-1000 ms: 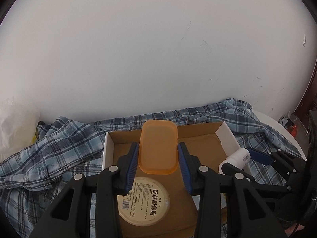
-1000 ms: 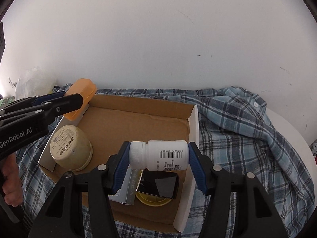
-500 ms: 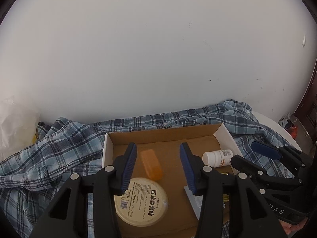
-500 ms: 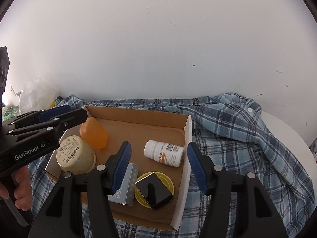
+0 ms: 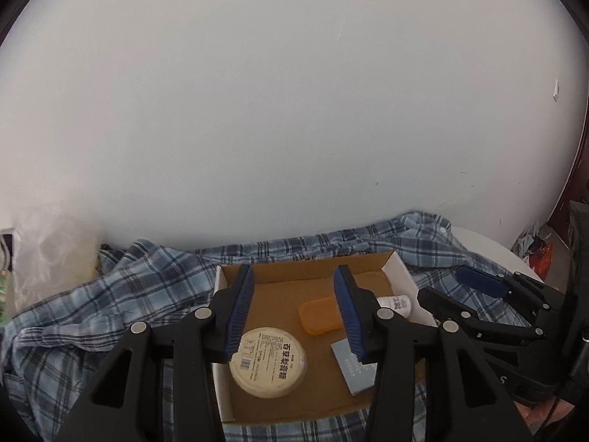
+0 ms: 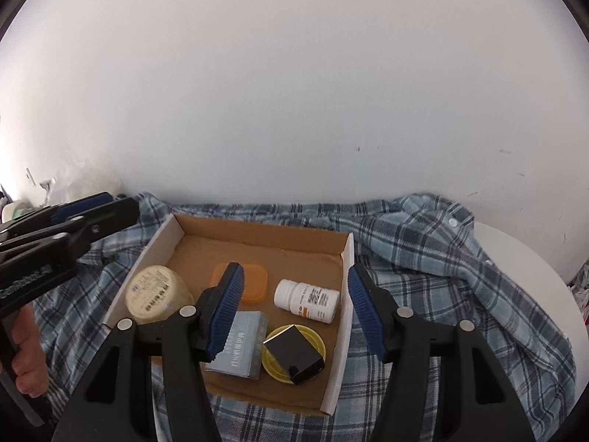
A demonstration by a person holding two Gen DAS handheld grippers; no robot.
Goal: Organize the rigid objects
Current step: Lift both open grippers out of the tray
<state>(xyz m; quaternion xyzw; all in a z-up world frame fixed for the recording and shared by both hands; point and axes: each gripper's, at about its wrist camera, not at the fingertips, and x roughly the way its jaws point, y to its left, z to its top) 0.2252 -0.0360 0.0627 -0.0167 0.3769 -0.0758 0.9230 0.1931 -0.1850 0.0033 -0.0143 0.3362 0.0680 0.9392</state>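
Right wrist view: box (image 6: 348, 258) sits on a plaid shirt (image 6: 441, 258) and already holds everything I can see. Contents by clock face from box centre: orange case (image 6: 254, 280) at 12, lying flat; white bottle (image 6: 307, 300) at 3, on its side, just beside the right wall; cream tub (image 6: 158, 294) at 9, against the left wall; grey carton (image 6: 241, 344) at 7; yellow lid (image 6: 294, 346) at 5 with a black cube (image 6: 294, 353) sitting on it. Right gripper (image 6: 294, 313) hangs over the box, fingers apart, nothing between them; the bottle and cube only show through the gap. Left wrist view: left gripper (image 5: 292, 309) same story, fingers spread and empty, with the case (image 5: 318, 313) and tub (image 5: 268, 361) visible below it on the box floor (image 5: 287, 283). Bottle (image 5: 394, 302) peeks out at 3 behind the right finger, carton (image 5: 346, 364) at 4. Other gripper (image 5: 478, 294) shows at the right edge. Progress, my read: the collecting looks essentially done, as no loose rigid items show on the shirt or the white table (image 6: 522, 258) in either view. What may be left is tidying: the bottle is lying down, the cube is perched crooked on the lid, and the back half of the box is unused. Can't tell if more items sit out of frame.
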